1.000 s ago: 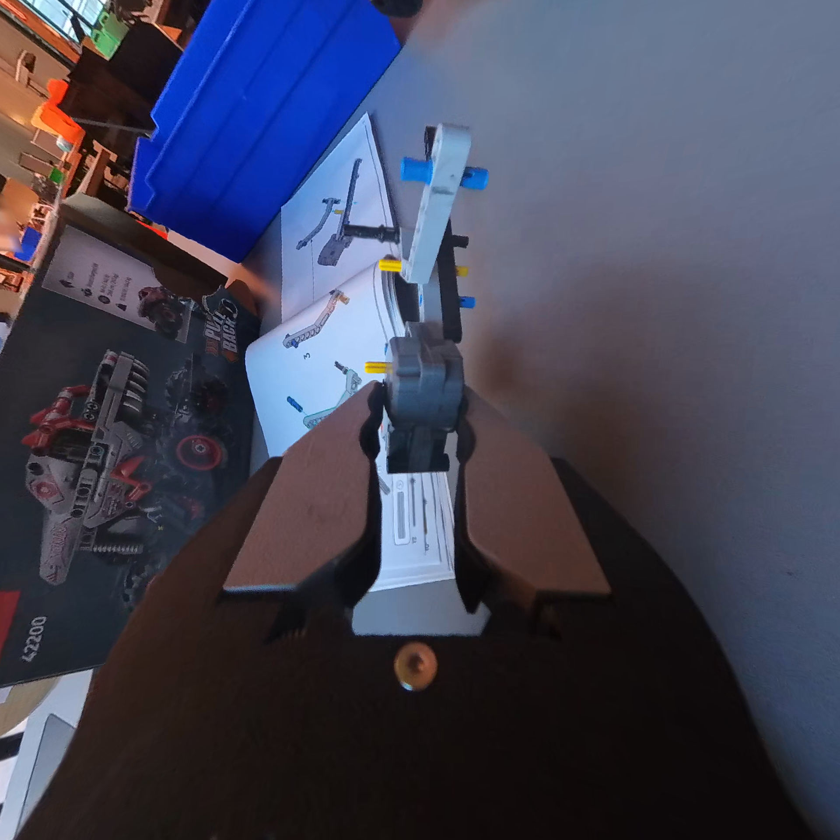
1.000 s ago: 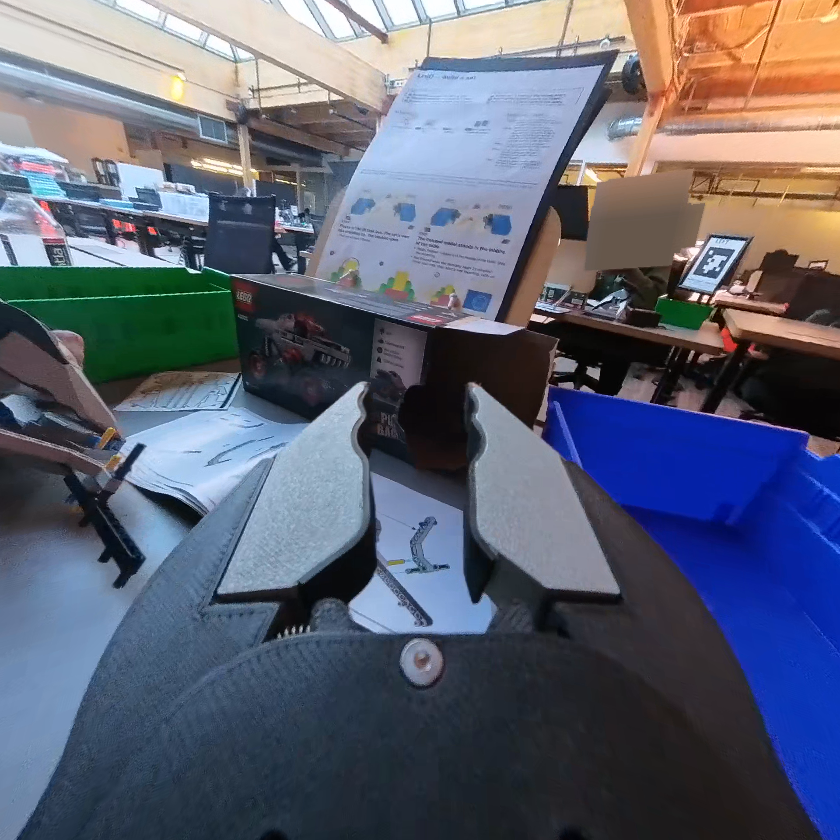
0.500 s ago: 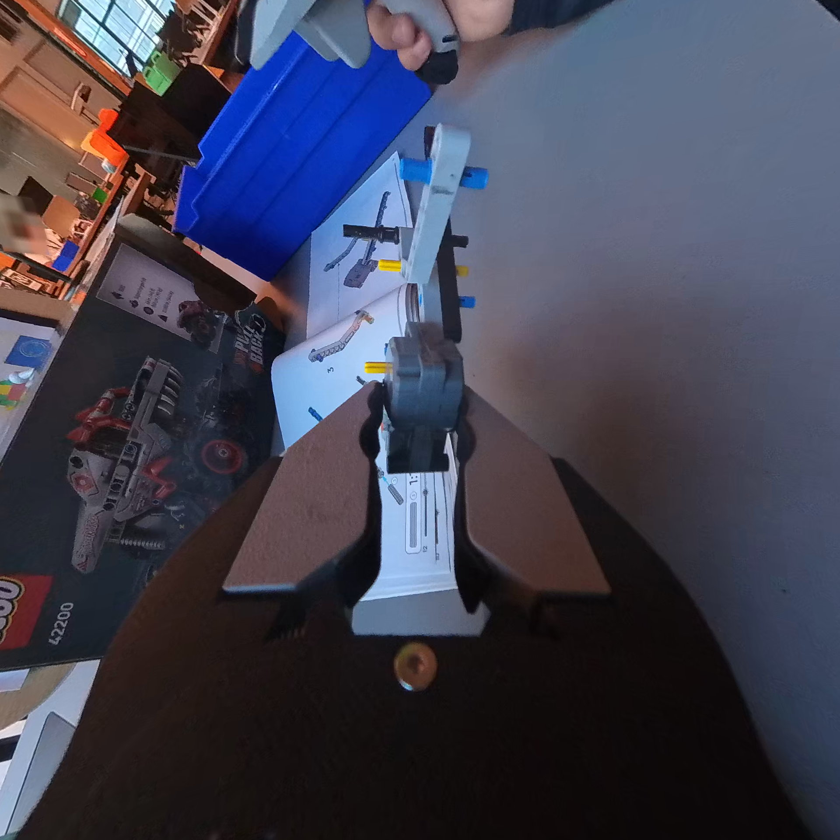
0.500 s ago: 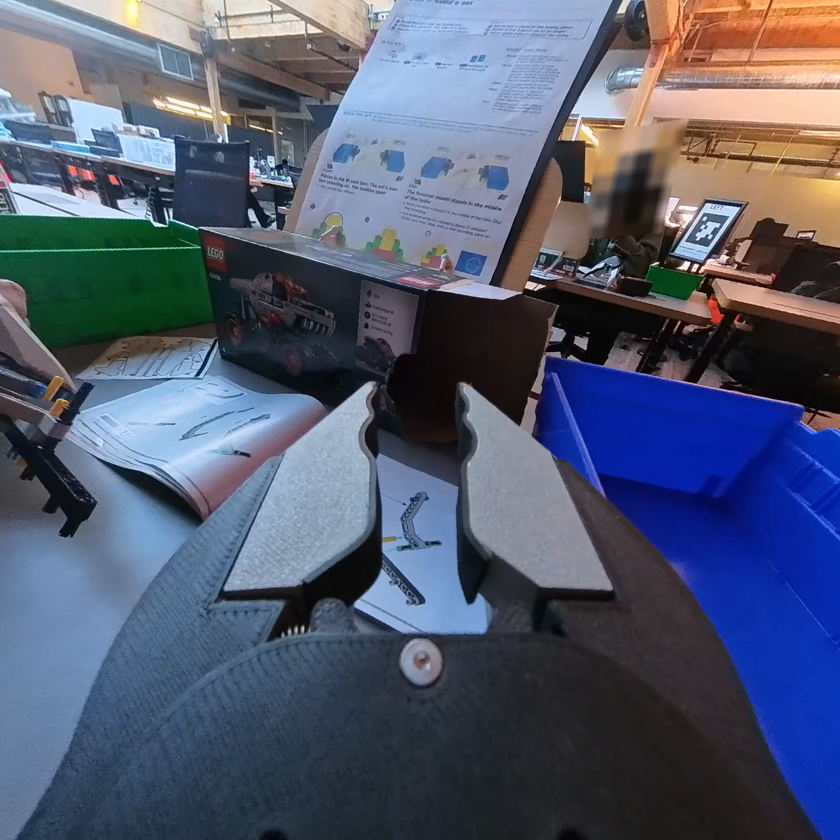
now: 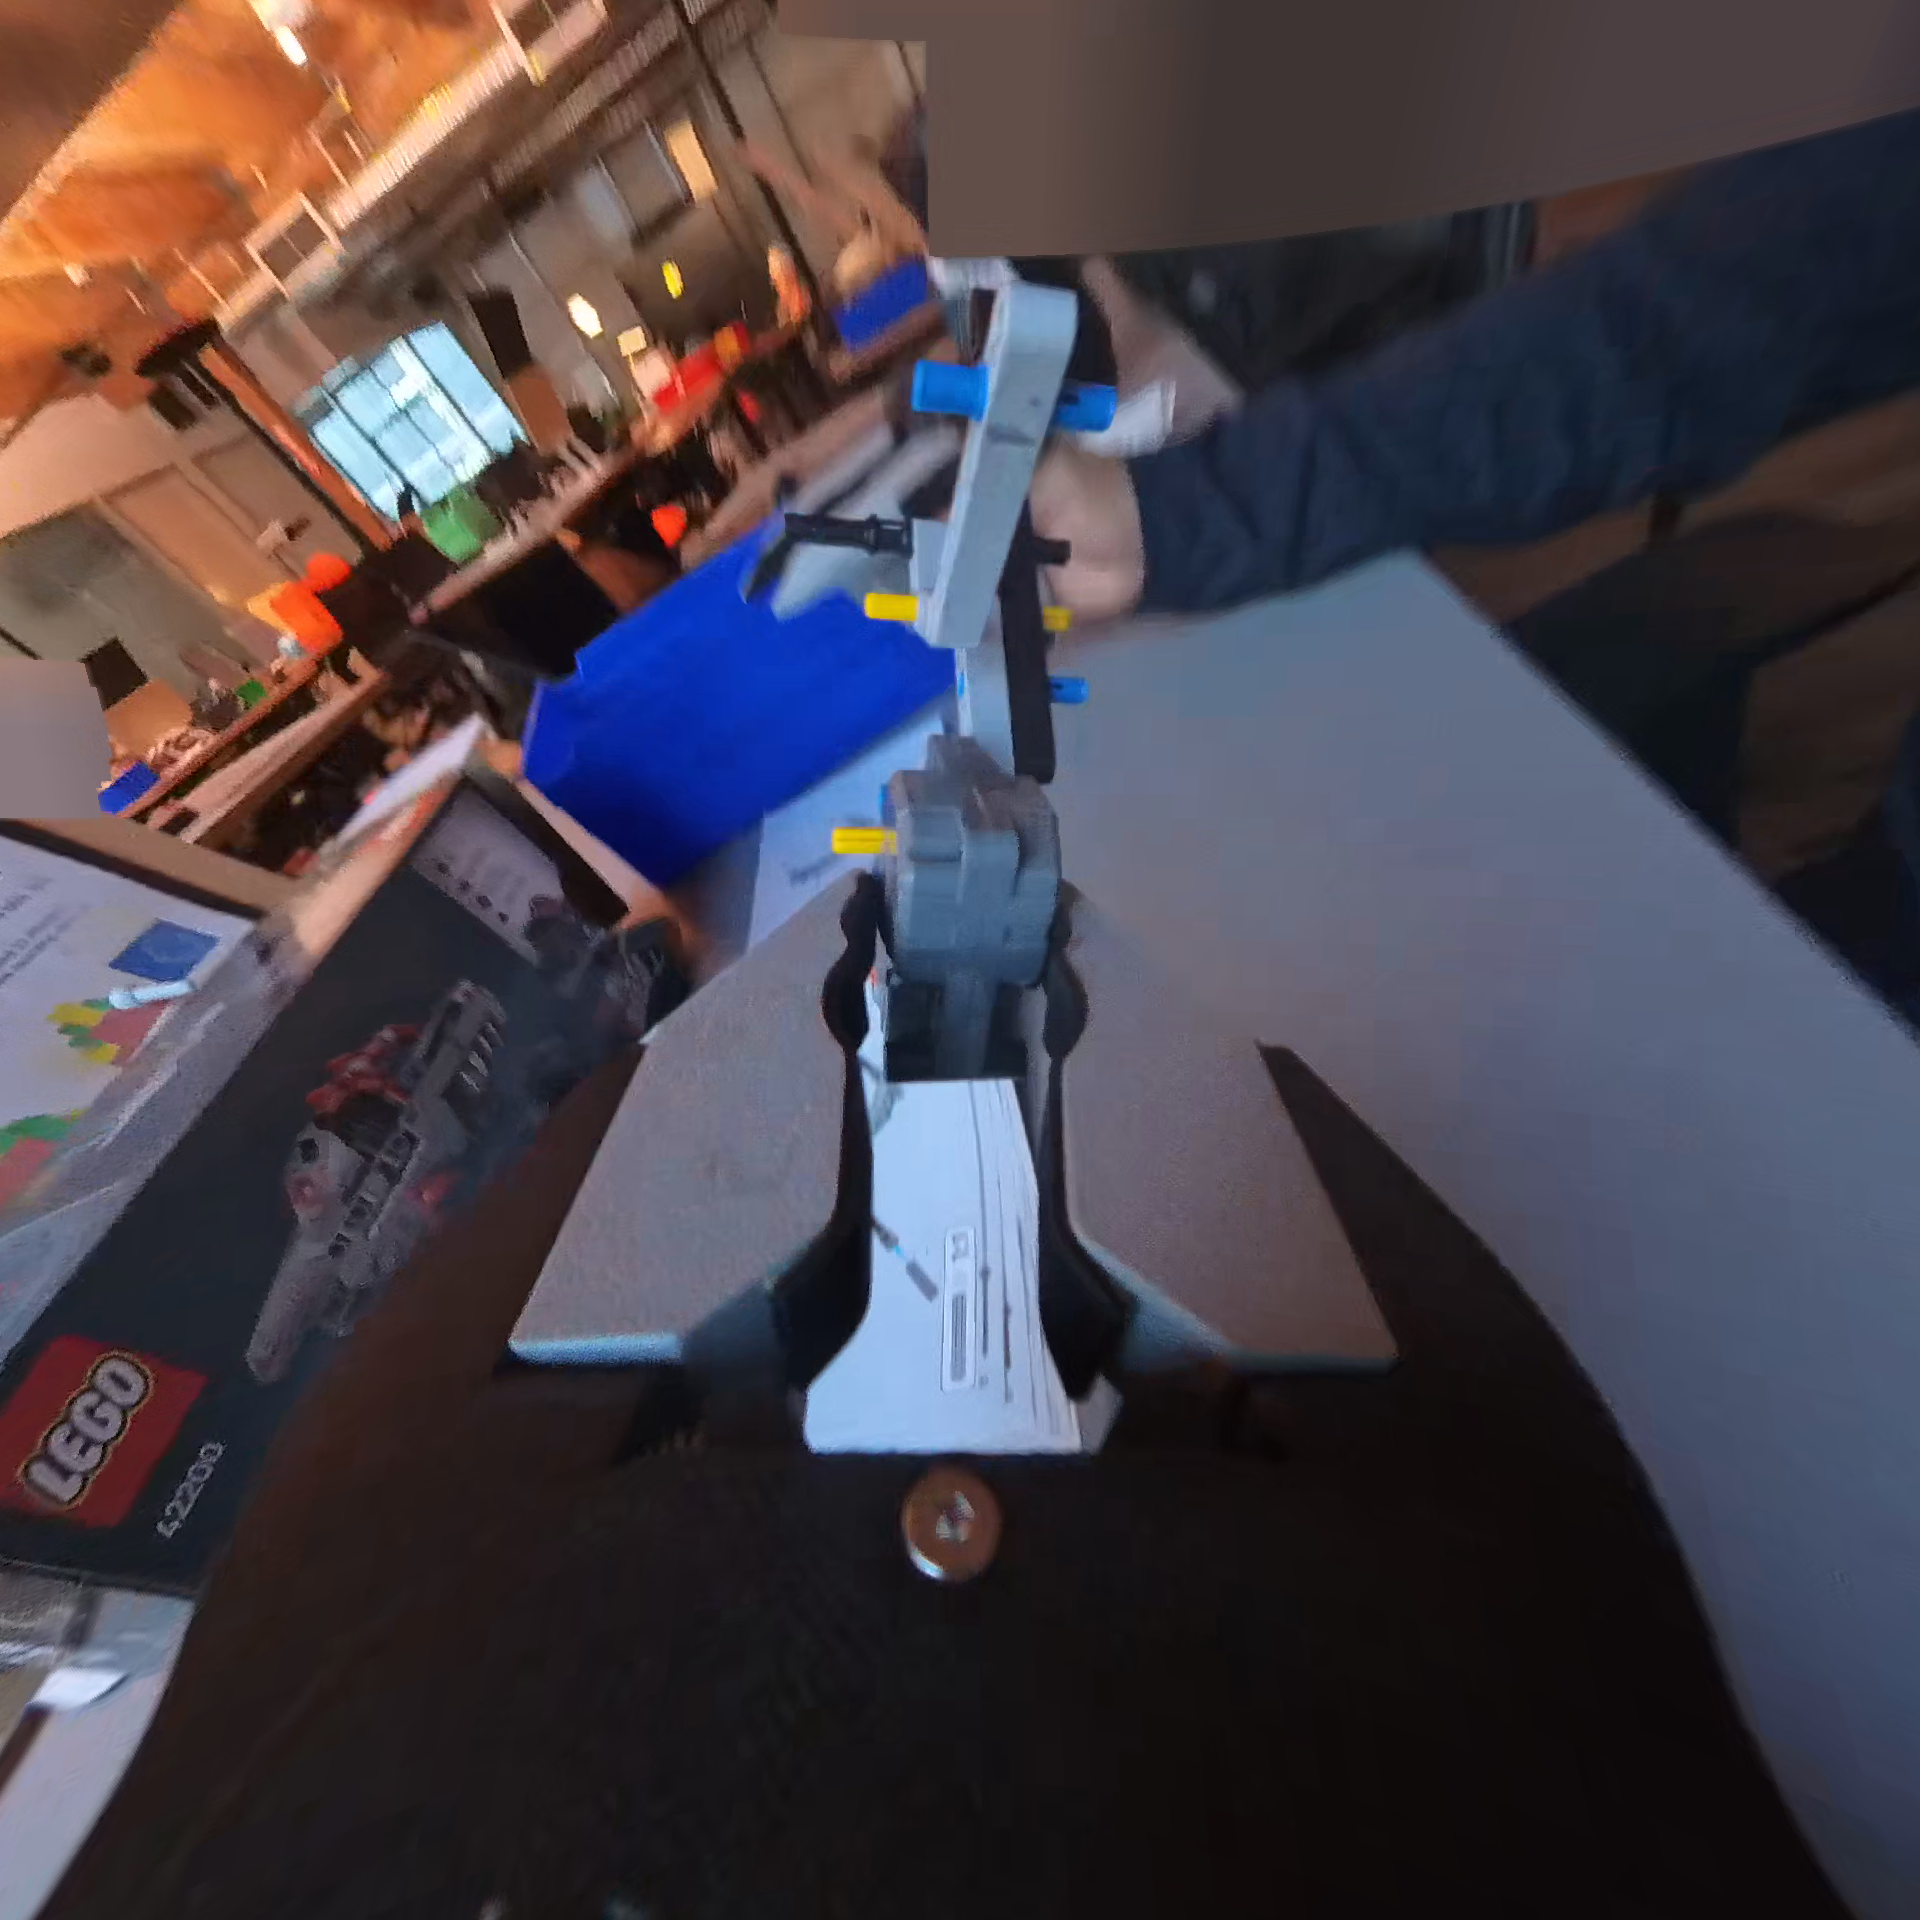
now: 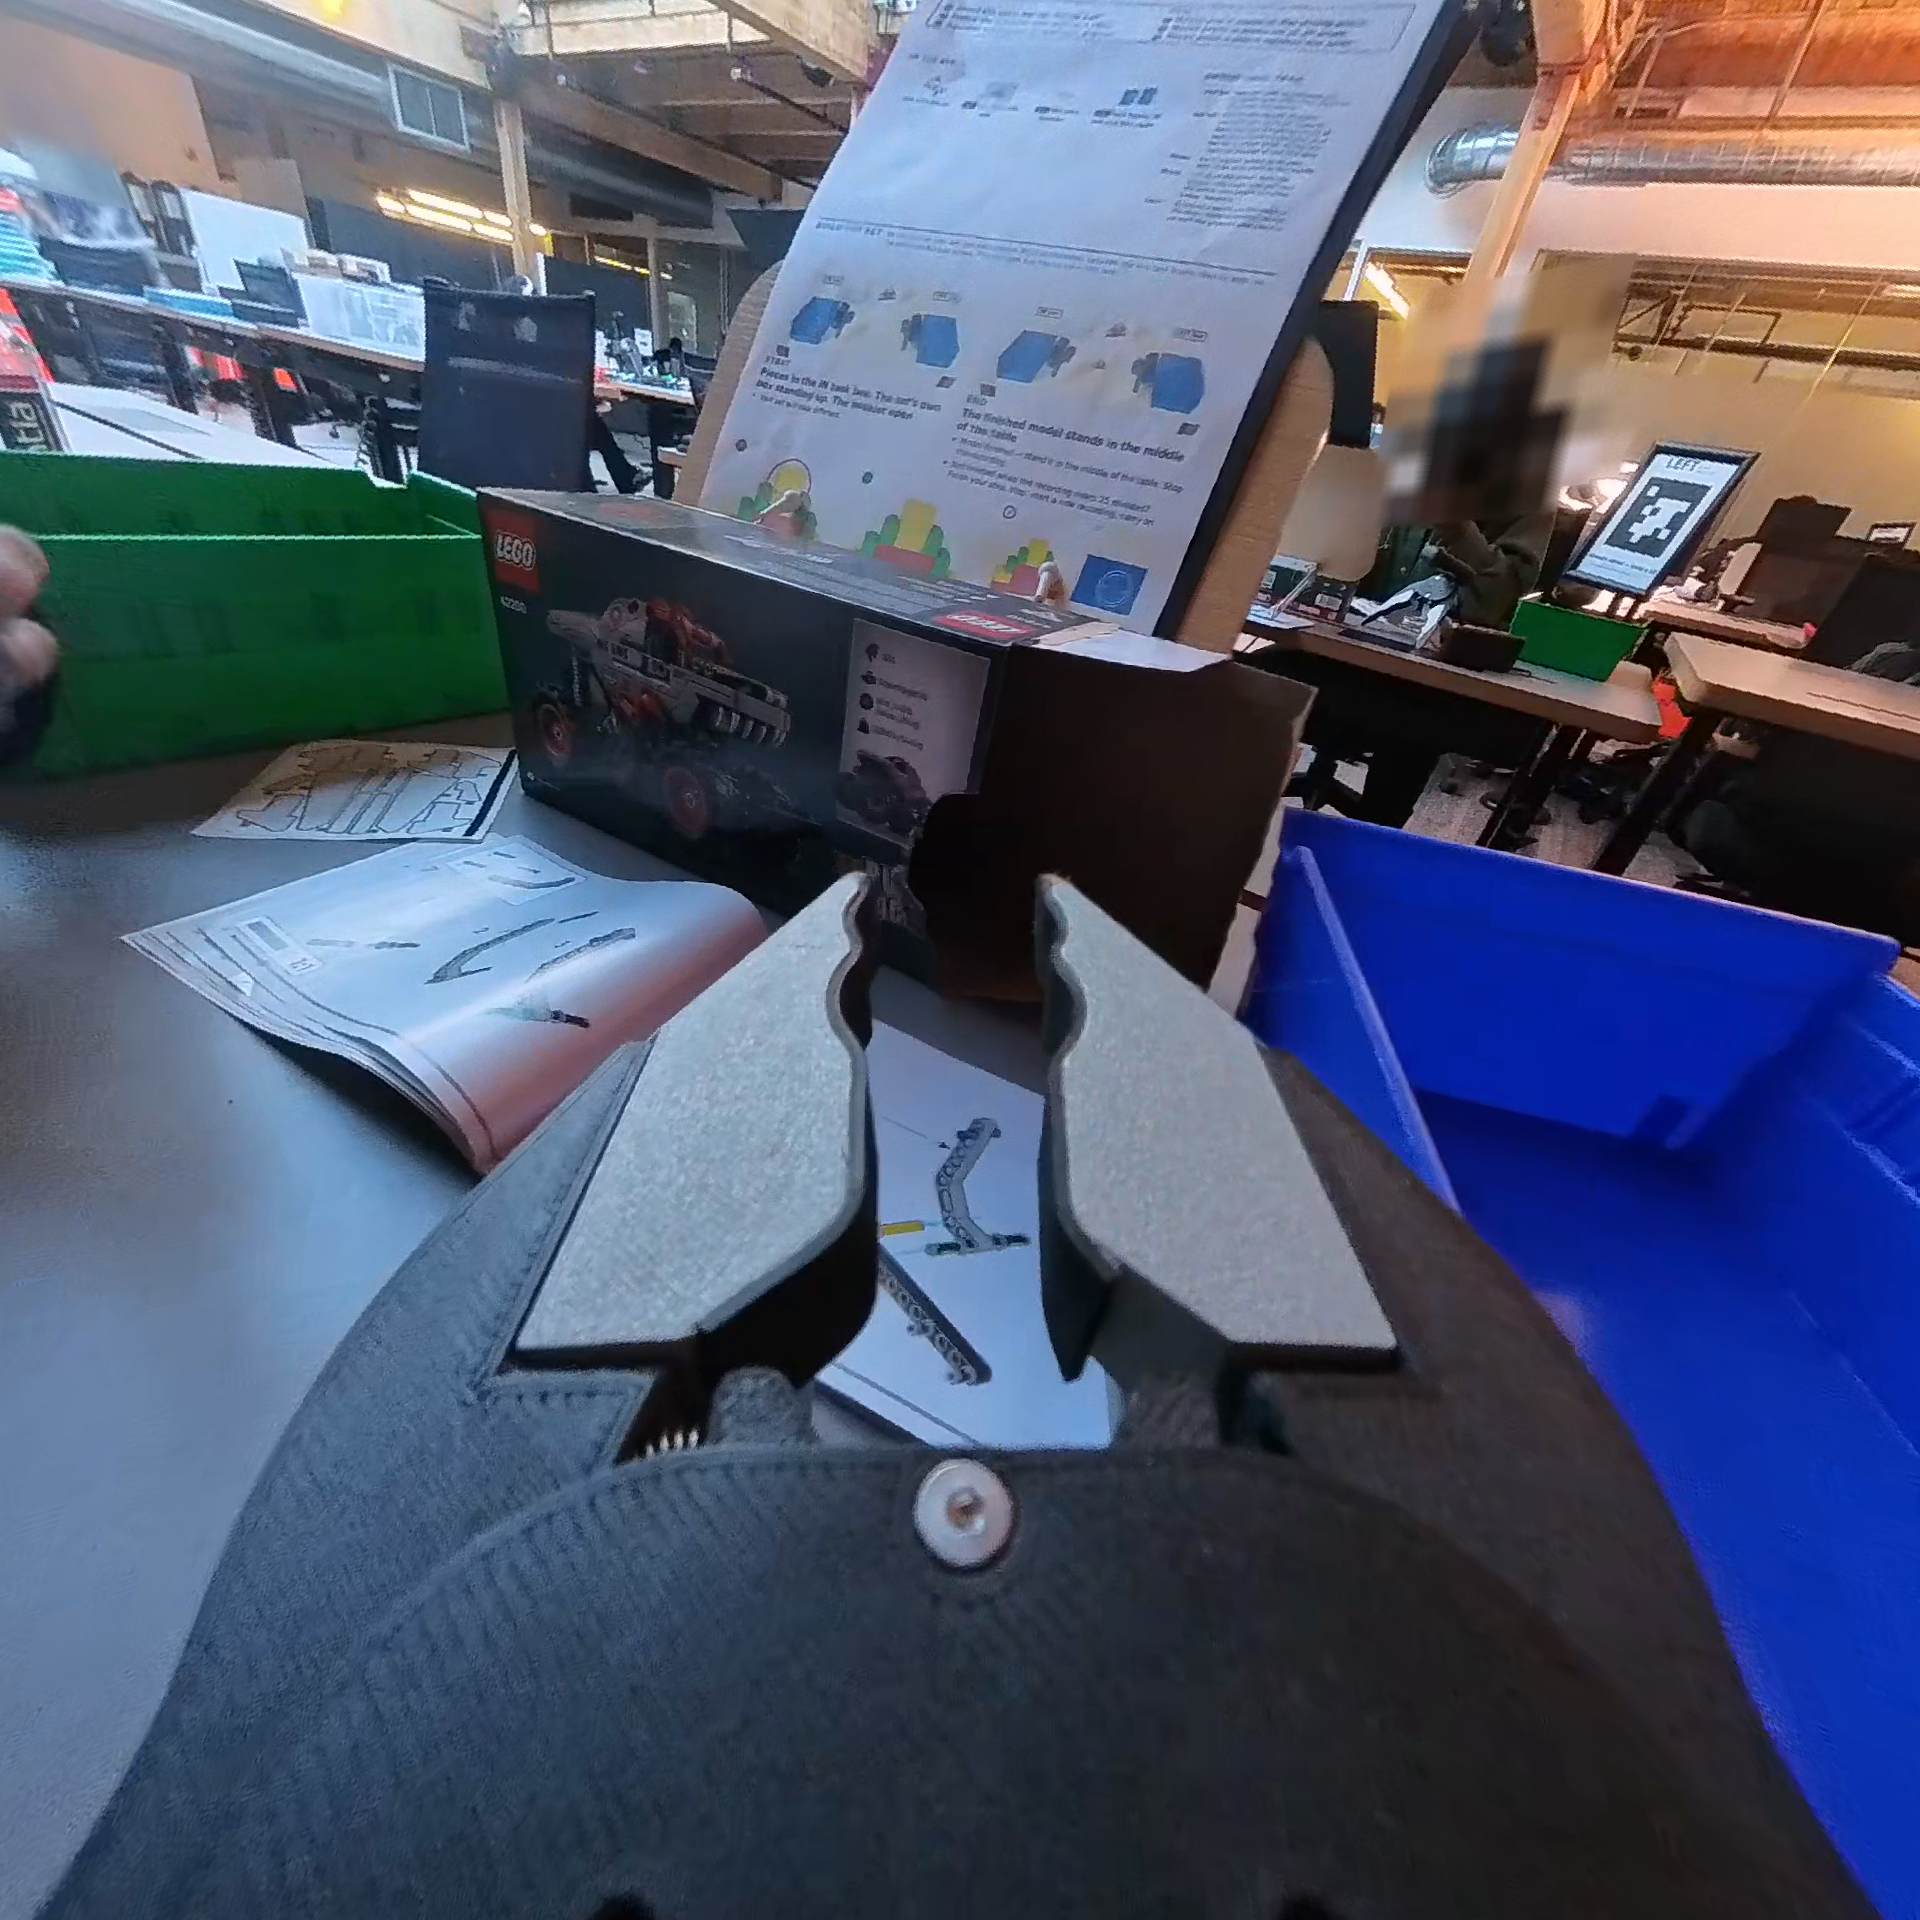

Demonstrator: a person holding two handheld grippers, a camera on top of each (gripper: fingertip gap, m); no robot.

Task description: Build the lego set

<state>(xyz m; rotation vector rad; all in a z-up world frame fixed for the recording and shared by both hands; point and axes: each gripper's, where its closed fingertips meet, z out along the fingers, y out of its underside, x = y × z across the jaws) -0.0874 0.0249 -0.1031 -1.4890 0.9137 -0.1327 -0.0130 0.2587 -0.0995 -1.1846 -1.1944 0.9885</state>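
Lego assembly (image 5: pixel 971 727): one, clamped at its dark grey block end betw. the left gripper (image 5: pixel 956 935) fingers, held up in the air above the grey table (image 5: pixel 1403 883). Looks like: dark grey chunky block at the base, pale grey beam rising from it, black beam alongside; on the sides that show, 3 blue pins, 3 yellow pins, 1 black axle pointing left. Far side of it is hidden by the beams.

Left to right in the right wrist view: 1 green bin (image 6: pixel 239 613), cut off at the frame edge; 1 loose printed sheet (image 6: pixel 364 795) flat on the table; 1 open instruction booklet (image 6: pixel 457 977); 1 set box (image 6: pixel 748 696) standing on its long side, one end flap open; 1 propped instruction board (image 6: pixel 1081 291) behind the box; right gripper (image 6: pixel 951 914), fingers a narrow gap apart w/ nothing betw. them, over a booklet page; 1 blue bin (image 6: pixel 1621 1049), right part cut off.

Left wrist view is motion-blurred; bkgd benches hard to make out. A person's hand and dark blue sleeve (image 5: pixel 1455 416) sit behind the assembly's top; what the hand grips can't be told.
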